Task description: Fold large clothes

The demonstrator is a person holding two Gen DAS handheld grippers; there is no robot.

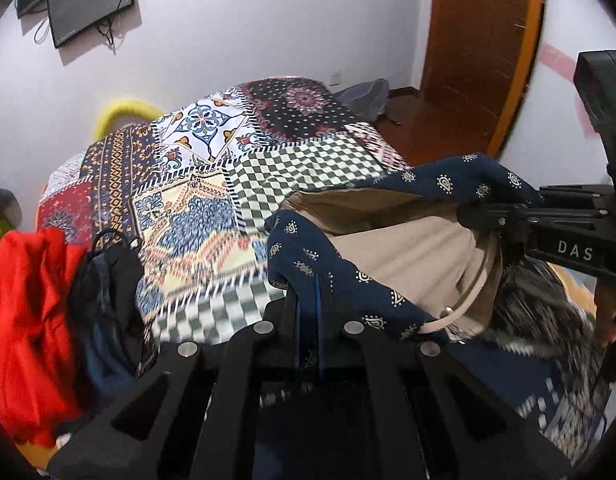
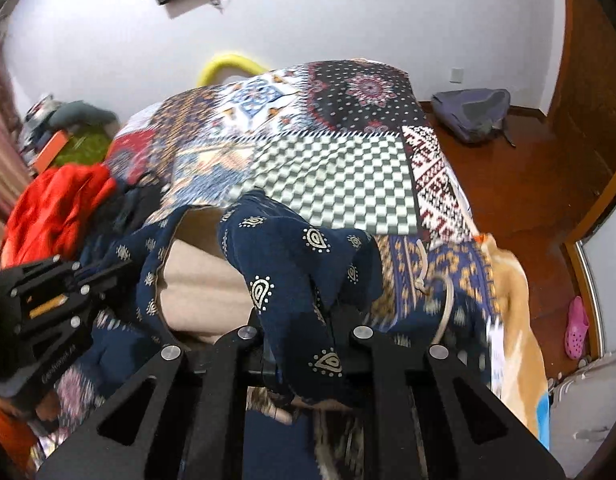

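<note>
A navy garment [image 1: 308,248] with a pale paisley print, a beige lining [image 1: 408,248] and a drawstring hangs lifted above the bed, its waist opening stretched between both grippers. My left gripper [image 1: 308,296] is shut on one navy edge. In the same view my right gripper [image 1: 468,214] comes in from the right, pinching the opposite edge. In the right wrist view the garment [image 2: 291,264] drapes over my right gripper [image 2: 303,320], which is shut on it with its fingertips hidden by cloth. My left gripper [image 2: 123,268] grips the cloth at the left.
A patchwork bedspread [image 1: 299,168] covers the bed below. A red garment [image 1: 23,320] and dark clothes [image 1: 107,280] are piled at the left edge. A backpack [image 2: 472,112] and a pink shoe [image 2: 576,328] lie on the wooden floor; a wooden door [image 1: 480,40] stands at the right.
</note>
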